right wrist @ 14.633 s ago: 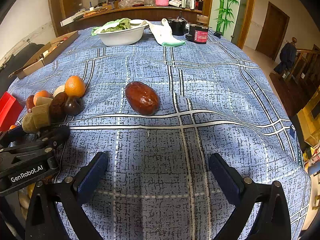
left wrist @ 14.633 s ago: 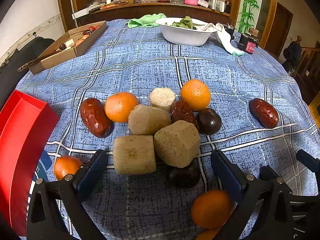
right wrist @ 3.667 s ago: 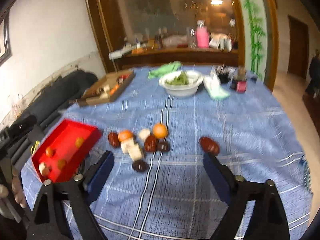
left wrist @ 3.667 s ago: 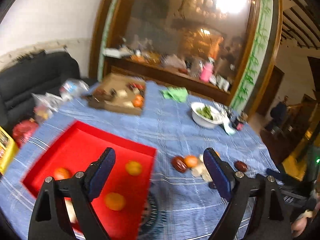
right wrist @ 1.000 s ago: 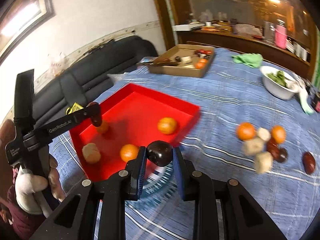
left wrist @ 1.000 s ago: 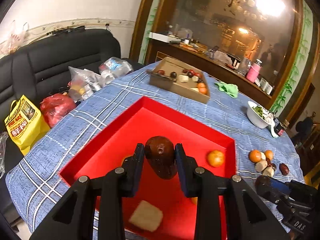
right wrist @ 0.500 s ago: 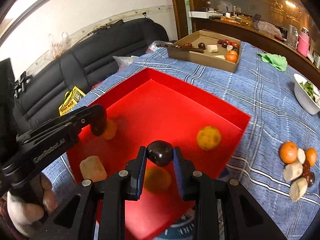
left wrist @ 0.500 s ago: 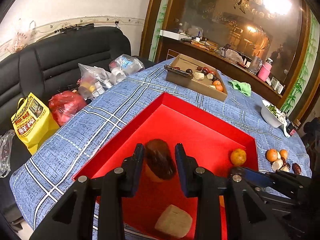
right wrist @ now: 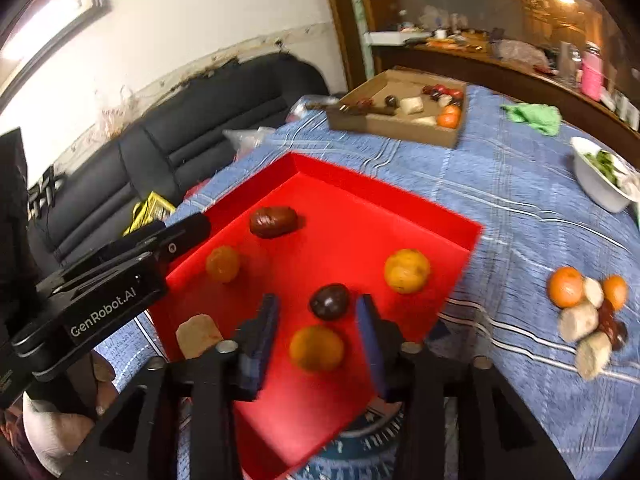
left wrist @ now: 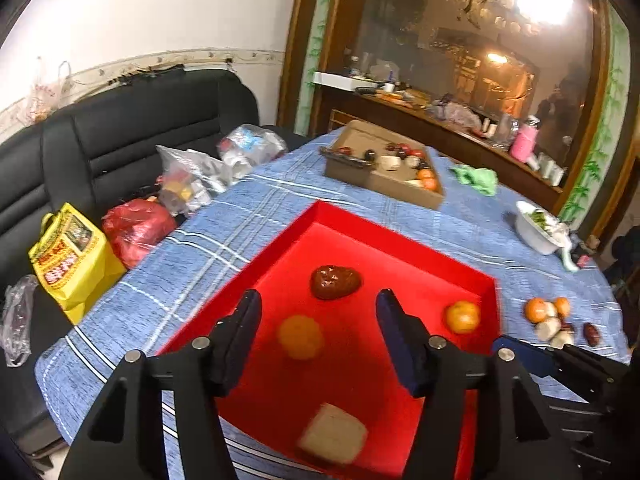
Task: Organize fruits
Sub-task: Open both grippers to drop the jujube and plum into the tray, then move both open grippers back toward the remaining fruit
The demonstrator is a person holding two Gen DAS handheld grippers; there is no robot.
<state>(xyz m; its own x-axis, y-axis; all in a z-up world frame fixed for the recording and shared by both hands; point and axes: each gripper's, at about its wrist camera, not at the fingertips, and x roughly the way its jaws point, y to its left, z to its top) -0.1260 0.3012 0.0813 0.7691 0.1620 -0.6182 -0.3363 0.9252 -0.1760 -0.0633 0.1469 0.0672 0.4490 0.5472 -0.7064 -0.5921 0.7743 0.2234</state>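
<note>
A round table under a blue checked cloth [right wrist: 520, 200] stands beside a black sofa [left wrist: 120, 132]. On it lies the red tray [right wrist: 400, 200], holding six pieces: one reddish-brown date [right wrist: 273, 221], one dark round fruit [right wrist: 330, 301], three oranges (one at [right wrist: 407, 271]) and one beige block [right wrist: 199, 335]. The left gripper [left wrist: 318, 330] hangs over the tray, fingers spread, nothing between them. The right gripper [right wrist: 318, 330] has its fingers parted on either side of the dark fruit, which lies on the tray floor. Out on the cloth a cluster of leftover fruit [right wrist: 588, 316] remains, two oranges among it. Beyond are one cardboard box [right wrist: 404, 112] and one white bowl [right wrist: 600, 184].
</note>
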